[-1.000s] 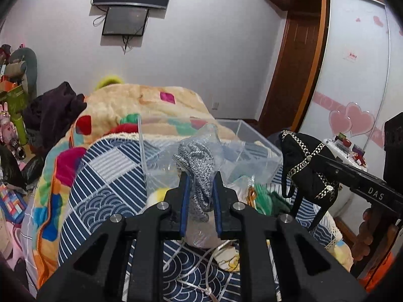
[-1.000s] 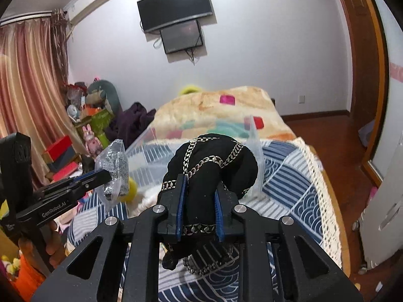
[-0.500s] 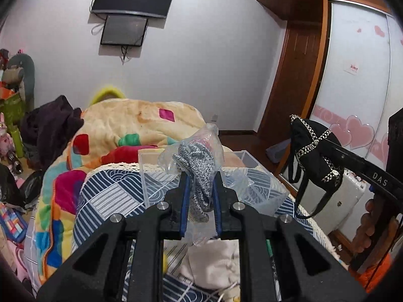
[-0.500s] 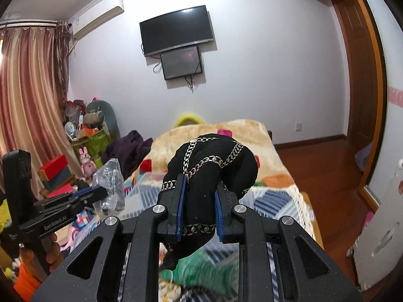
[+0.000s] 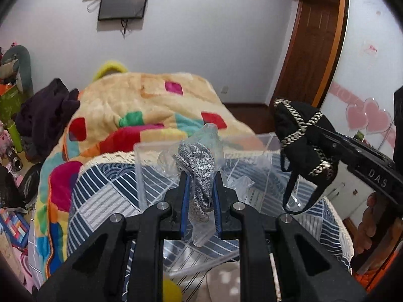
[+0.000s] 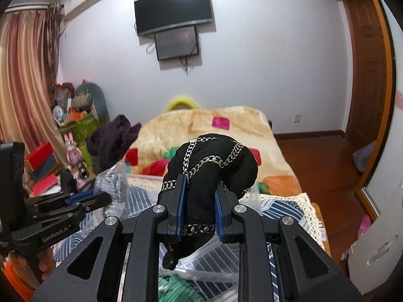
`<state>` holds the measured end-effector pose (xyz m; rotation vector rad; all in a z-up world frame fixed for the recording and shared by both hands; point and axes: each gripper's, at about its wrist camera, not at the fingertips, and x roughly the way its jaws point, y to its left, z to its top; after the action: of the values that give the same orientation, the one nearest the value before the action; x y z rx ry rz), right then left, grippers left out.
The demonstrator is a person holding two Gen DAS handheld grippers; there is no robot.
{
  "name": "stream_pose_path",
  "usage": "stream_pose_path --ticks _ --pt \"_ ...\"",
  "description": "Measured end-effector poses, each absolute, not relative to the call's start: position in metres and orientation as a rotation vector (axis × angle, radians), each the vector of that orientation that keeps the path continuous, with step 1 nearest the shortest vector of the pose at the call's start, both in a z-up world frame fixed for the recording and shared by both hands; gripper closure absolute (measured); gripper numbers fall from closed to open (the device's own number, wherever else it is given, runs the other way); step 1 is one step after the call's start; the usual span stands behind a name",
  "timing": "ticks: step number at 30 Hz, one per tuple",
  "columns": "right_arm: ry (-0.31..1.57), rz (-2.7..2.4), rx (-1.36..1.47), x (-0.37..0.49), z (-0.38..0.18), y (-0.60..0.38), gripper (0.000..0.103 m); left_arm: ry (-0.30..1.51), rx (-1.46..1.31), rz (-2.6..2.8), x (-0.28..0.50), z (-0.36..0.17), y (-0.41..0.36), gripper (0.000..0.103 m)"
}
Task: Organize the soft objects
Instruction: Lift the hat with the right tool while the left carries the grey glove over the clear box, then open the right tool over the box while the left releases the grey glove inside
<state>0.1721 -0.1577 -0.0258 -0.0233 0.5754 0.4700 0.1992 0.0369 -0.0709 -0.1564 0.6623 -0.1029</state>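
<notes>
My left gripper [image 5: 200,188] is shut on a grey knitted item in a clear plastic bag [image 5: 199,161], held above a clear plastic box [image 5: 151,166] on the bed. My right gripper [image 6: 199,193] is shut on a black fabric item with silver chain trim [image 6: 214,161]. That black item also shows in the left wrist view [image 5: 302,136] at the right, over the box's right side. The left gripper with the bagged item shows in the right wrist view [image 6: 100,197] at the left.
The bed has a blue patterned cover [image 5: 100,196] and a colourful blanket [image 5: 141,105] behind. A green knit item [image 6: 181,287] and a yellow thing [image 5: 171,289] lie near the front. Clutter [image 6: 75,130] stands at the left, a wardrobe [image 5: 365,75] at the right.
Both grippers have tilted down and moved forward towards the clear box, each still holding its item. The box now fills more of the view under them.
</notes>
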Motion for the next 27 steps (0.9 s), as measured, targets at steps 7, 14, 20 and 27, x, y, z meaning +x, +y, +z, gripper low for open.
stream_pose_path --ticks 7,14,20,27 --pt "0.722 0.494 -0.100 0.194 -0.053 -0.142 0.085 0.771 -0.095 -0.105 0.223 -0.090 0.024 0.087" --pt "0.846 0.527 -0.194 0.198 -0.078 -0.133 0.085 0.823 -0.032 -0.090 0.231 -0.103 0.015 0.087" --pt "0.866 0.529 -0.233 0.194 -0.083 -0.133 0.078 0.811 -0.037 -0.091 0.227 -0.101 0.014 0.080" --pt "0.802 0.528 -0.221 0.185 -0.066 -0.140 0.054 0.728 -0.049 -0.104 0.208 -0.077 0.017 0.051"
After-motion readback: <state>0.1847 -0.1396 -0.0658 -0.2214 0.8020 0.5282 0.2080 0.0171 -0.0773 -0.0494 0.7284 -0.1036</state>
